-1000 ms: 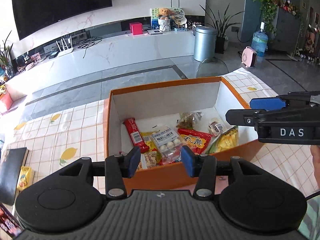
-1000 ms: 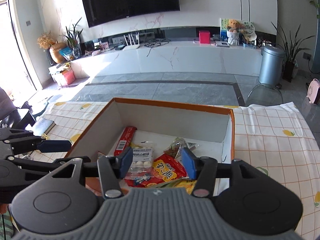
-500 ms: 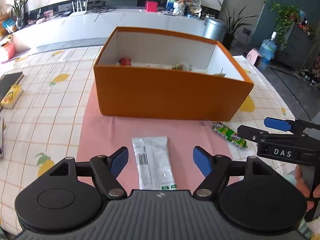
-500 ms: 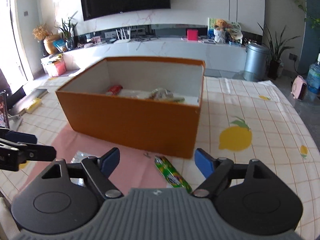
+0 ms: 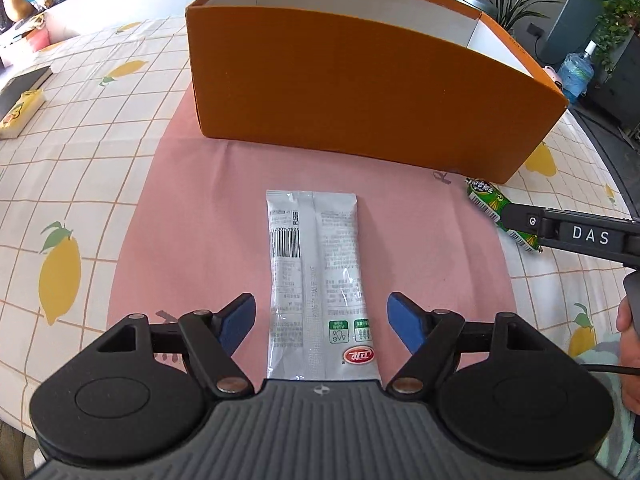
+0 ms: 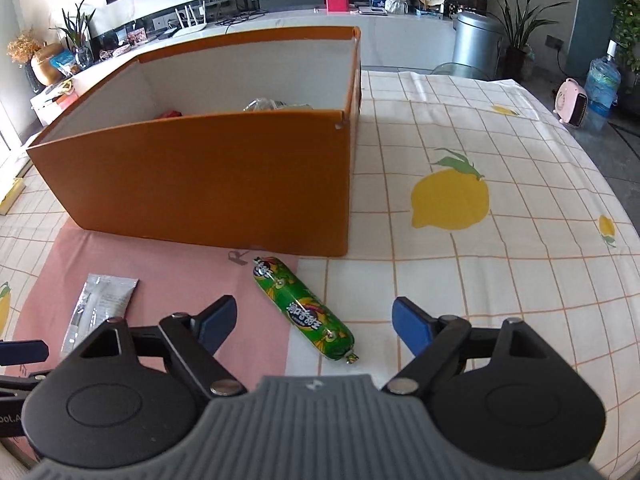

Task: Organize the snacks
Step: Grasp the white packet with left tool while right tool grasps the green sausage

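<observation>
Both tongs dropped from over orange box (image 5: 360,92) to table; jaws widened, right's still opening.

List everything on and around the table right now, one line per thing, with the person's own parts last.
Box: one, orange outside, white inside, standing on the pink mat; a few snacks show over its rim.
Silver snack packet: one, flat on the pink mat, between the left tongs' pads.
Green sausage snack: one, at the mat's edge near the box corner.
Pink mat: one, on the tablecloth.
Tablecloth: one, white, checked, lemon print.
Book: one, dark, far left.
Left tongs: open, blue pads.
Right tongs: opening, over the sausage.
Hand: one, right edge.
</observation>
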### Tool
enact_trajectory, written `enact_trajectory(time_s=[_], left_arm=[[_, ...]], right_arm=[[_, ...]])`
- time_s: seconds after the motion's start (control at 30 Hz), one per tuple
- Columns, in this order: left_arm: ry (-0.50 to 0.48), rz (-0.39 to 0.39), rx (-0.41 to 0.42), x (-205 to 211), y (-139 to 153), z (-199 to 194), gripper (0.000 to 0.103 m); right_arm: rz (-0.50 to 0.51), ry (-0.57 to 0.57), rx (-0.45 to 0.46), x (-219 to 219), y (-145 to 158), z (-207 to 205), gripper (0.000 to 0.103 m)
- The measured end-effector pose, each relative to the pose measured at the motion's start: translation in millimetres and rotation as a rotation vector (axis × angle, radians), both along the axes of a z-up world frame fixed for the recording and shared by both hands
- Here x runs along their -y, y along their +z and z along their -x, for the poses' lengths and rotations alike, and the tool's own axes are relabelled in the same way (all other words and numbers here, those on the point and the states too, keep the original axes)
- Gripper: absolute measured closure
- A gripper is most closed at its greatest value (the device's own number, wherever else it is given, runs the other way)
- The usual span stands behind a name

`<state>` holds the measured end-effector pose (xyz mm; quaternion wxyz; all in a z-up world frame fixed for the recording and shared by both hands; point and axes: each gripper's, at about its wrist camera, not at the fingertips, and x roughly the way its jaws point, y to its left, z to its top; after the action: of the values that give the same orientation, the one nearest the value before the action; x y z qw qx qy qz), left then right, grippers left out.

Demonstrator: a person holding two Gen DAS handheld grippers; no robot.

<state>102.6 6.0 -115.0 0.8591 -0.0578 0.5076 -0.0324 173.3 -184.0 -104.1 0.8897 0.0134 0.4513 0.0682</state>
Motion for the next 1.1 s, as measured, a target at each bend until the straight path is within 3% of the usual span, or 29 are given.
enact_trajectory(time_s=[0.27,0.47,0.63,0.8,1.1], left_arm=[[-0.033,0.006,0.008,7,-10,-2,0.012],[-0.054,0.008,0.019,7,-10,-5,0.009],[-0.066,0.002,0.026,5,-9,-6,0.009],[-0.069,-0.016,0.029,0,-9,-5,0.009],[-0.057,-0.009,0.031,-16,-7,0,0.009]], right_arm=[[-0.011,-0.001,-0.077,-3,-12,-10,0.025],[0.013,0.031,-0.113,-11,-18,-11,0.049],[0.027,0.071,-0.101,-18,-16,-6,0.078],[0.001,0.126,-0.108,-24,-14,-2,0.083],[-0.114,0.183,-0.137,-37,-13,9,0.084]])
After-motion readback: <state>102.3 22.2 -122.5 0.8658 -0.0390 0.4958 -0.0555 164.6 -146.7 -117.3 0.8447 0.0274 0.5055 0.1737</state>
